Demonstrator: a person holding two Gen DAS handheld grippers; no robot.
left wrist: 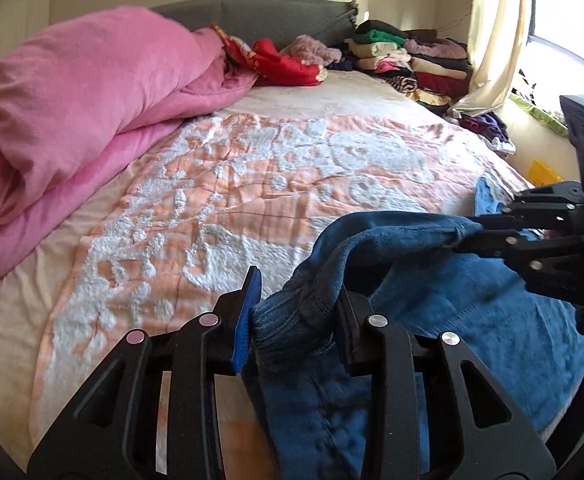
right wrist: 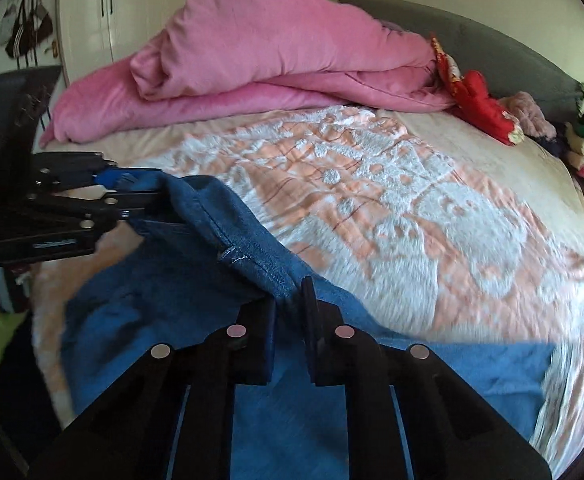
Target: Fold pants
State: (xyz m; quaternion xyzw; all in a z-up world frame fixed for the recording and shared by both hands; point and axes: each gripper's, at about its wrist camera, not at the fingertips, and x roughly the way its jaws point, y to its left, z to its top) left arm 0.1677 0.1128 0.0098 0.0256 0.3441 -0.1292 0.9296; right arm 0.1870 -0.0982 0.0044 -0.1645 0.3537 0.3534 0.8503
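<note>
The blue pants (left wrist: 471, 312) lie on the near part of the bed (left wrist: 276, 184), their upper edge lifted off the patterned bedspread (right wrist: 411, 208) between two tools. The left gripper (left wrist: 295, 312) pinches a thick ribbed band of the pants, its jaws held partly apart by the bunched cloth. The right gripper (right wrist: 290, 312) has its jaws pressed together on a seamed edge of the same garment, and the fabric sags in a soft ridge between the two holds.

The step in hand looks like carrying this edge across to make a fold. To do it well, I judge both hands should travel together at the same height, keeping the edge taut enough to stay straight, and lay it down squarely on the rest of the pants before letting go.

Beyond the pants, at the far side of the bed, a rolled pink duvet (left wrist: 84, 92) lies heaped. Toward the headboard sit a red garment (left wrist: 288, 60) and stacks of folded clothes (left wrist: 411, 60), with a curtain (left wrist: 495, 40) beside them. None of it touches the pants; the bedspread next to them is open, so nothing seems to block the fold
</note>
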